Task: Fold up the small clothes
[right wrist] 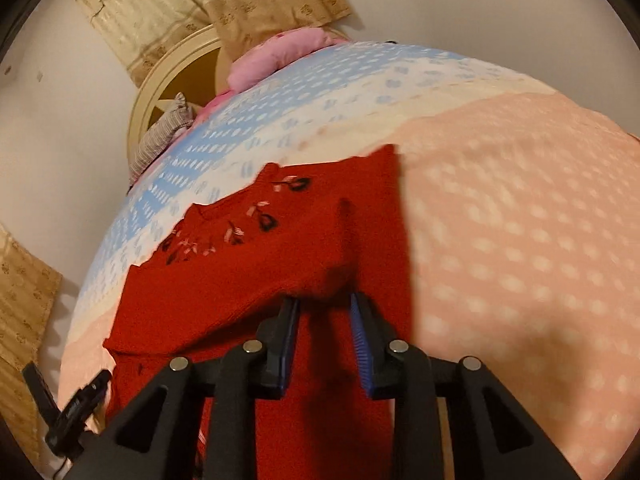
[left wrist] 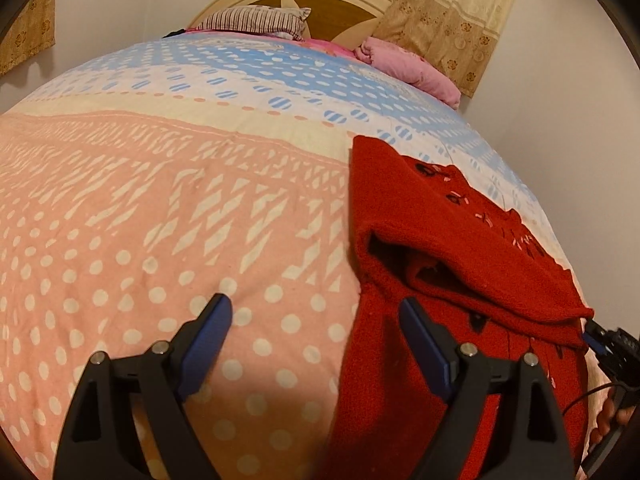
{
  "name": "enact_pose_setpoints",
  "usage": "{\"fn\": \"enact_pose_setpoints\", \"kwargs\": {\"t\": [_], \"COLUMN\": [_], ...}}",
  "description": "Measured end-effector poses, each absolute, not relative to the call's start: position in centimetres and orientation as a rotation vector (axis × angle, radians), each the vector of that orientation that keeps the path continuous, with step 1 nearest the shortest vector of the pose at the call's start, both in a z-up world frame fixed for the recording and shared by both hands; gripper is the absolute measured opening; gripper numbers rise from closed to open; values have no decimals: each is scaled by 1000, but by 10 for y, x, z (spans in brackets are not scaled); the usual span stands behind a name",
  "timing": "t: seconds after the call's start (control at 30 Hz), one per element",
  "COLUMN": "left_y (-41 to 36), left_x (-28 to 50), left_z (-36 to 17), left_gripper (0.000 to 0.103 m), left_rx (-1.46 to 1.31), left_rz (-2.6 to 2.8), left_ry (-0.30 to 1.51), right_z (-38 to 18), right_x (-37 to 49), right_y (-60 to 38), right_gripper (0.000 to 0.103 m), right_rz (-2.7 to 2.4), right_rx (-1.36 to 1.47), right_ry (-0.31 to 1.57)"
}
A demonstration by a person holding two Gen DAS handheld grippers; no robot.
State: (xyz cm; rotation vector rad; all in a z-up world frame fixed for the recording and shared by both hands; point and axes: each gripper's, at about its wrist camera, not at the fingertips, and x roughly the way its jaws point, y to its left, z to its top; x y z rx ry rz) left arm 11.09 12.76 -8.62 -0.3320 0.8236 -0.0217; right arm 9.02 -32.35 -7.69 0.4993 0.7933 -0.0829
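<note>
A small red knitted sweater (left wrist: 432, 264) with dark and pink embroidered flowers lies partly folded on the bed, its upper part doubled over the lower part. My left gripper (left wrist: 316, 308) is open just above the bedspread; its right finger is over the sweater's left edge and its left finger over bare bedspread. In the right wrist view the sweater (right wrist: 280, 248) fills the middle. My right gripper (right wrist: 325, 300) is partly open right at the raised fold of the sweater, with nothing pinched. The right gripper also shows at the left wrist view's right edge (left wrist: 612, 344).
The bed carries a pink, cream and blue patterned bedspread (left wrist: 160, 200). A striped pillow (left wrist: 256, 20) and a pink bundle (left wrist: 408, 64) lie near the wooden headboard (left wrist: 336, 8). Beige curtains (left wrist: 452, 12) hang behind. The bed's edge runs just right of the sweater.
</note>
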Motion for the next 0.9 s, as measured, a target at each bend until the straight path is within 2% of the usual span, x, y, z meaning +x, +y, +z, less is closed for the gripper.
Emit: {"fn": "enact_pose_setpoints", "kwargs": {"t": [0.13, 0.33, 0.5, 0.83, 0.9], "left_y": [120, 94, 85, 110, 107], "left_x": [112, 124, 158, 174, 168], "left_z": [-83, -73, -83, -89, -89], "left_gripper": [90, 90, 91, 96, 96], "left_rx": [-275, -170, -139, -251, -232], "left_rz": [-7, -41, 50, 191, 201], "left_ry": [838, 839, 925, 894, 893], "right_z": [-58, -34, -50, -82, -81], "right_x": [60, 85, 123, 151, 152], "right_y": [-337, -309, -282, -293, -290], "right_gripper": [31, 31, 31, 30, 7], "right_rz": [-159, -125, -111, -179, -177], "right_rx": [476, 312, 245, 228, 190], "right_ry": [719, 710, 766, 831, 836]}}
